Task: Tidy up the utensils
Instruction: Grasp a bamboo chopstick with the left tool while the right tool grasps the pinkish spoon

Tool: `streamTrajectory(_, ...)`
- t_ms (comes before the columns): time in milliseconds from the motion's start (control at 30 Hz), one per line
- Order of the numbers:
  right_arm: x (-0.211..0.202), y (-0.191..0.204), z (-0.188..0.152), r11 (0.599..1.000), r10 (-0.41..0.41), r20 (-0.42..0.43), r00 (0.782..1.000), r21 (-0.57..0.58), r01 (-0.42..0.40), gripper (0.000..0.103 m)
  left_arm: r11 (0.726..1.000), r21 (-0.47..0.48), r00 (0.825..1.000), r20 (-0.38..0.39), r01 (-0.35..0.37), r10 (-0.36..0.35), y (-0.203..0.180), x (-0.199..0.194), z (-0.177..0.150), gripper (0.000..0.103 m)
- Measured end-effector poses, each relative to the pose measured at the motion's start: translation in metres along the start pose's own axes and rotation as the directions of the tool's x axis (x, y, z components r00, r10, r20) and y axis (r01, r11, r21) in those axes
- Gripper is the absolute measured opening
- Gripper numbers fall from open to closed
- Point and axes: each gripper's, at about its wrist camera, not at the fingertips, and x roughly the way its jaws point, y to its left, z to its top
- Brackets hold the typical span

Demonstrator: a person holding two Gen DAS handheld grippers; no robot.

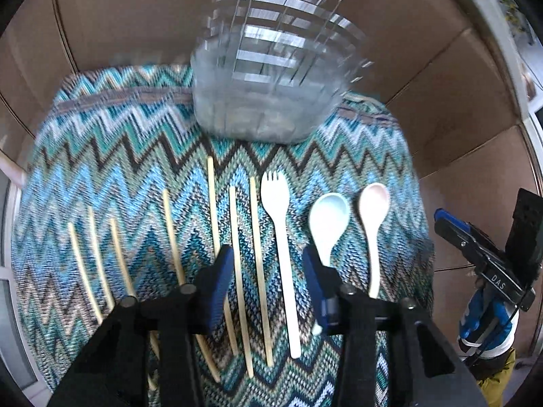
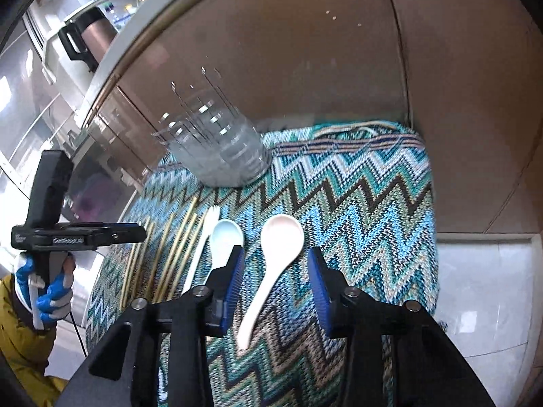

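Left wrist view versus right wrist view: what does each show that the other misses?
Only the left wrist view shows the chopsticks lying clearly apart and the whole fork.

Only the right wrist view shows a kettle on a shelf and white floor tiles.

Both show the clear holder, blue spoon, pink spoon and zigzag cloth.

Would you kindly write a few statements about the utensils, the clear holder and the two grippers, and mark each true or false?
1. The white fork lies flat on the zigzag cloth. True.
2. The pink spoon is clamped in the right gripper. False: it lies on the cloth between open jaws, untouched.
3. The clear holder stands at the cloth's far edge. True.
4. The chopsticks stand inside the holder. False: they lie on the cloth.
5. The left gripper holds the blue spoon. False: it holds nothing.
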Motion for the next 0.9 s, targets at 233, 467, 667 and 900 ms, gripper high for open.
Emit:
streamTrajectory(233,0.031,-0.015,0.011,1.000,0.021,-0.058,0.998,-0.001,-0.021,0.035,0.999,-0.042,0.998,-0.056,-0.015,0.012,0.013,0.035,0.009,0.024)
streamTrajectory(467,0.047,-0.020,0.011,1.000,0.026,-0.076,0.997,0.005,-0.025,0.035,0.997,-0.046,0.996,-0.068,-0.055,0.052,0.021,0.048,0.014,0.017)
streamTrajectory(667,0.049,-0.019,0.011,1.000,0.018,-0.086,0.996,0.000,-0.018,0.035,0.993,-0.036,0.990,-0.088,-0.116,0.112,0.012,0.064,0.025,0.015)
streamTrajectory(900,0.055,-0.015,0.023,1.000,0.012,-0.143,0.990,-0.026,-0.015,0.035,0.987,-0.041,0.977,-0.156,-0.155,0.147,0.004,0.081,0.042,0.010)
